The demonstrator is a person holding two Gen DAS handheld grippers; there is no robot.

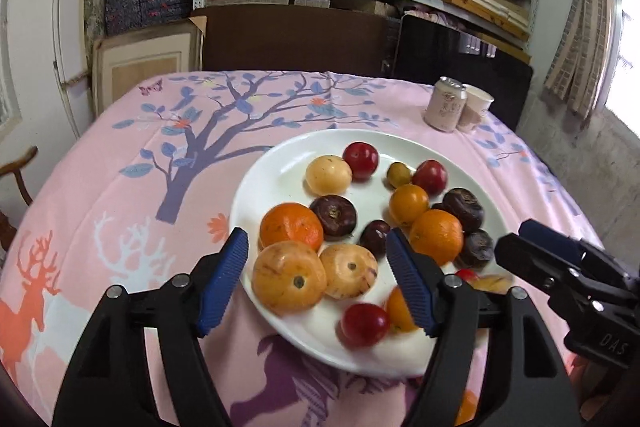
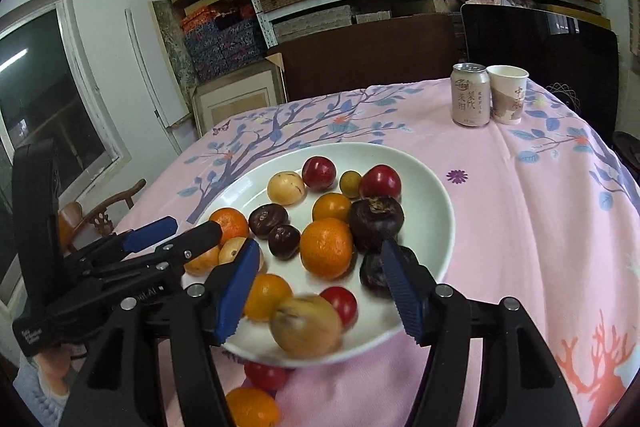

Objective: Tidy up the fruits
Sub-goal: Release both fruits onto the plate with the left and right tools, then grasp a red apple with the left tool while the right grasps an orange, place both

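Note:
A white plate [image 1: 272, 163] on the pink tablecloth holds several fruits: oranges, red plums, dark purple and tan ones. My left gripper [image 1: 316, 247] hangs open over the plate's near side, above two tan fruits [image 1: 288, 281], with no pad touching them. A blurred red plum [image 1: 364, 325] lies near its right finger. My right gripper [image 2: 320, 255] is open too, over the plate [image 2: 440, 211], with a blurred tan fruit [image 2: 306, 325] below its jaws, untouched. Each gripper shows in the other's view: the right gripper [image 1: 520, 239] and the left gripper [image 2: 196, 227].
A drink can [image 2: 471, 95] and a paper cup [image 2: 508, 93] stand at the table's far right. A red fruit [image 2: 266, 375] and an orange [image 2: 252, 407] lie on the cloth by the plate's front edge. Shelves of boxes stand behind; a wooden chair [image 2: 100, 215] sits at the left.

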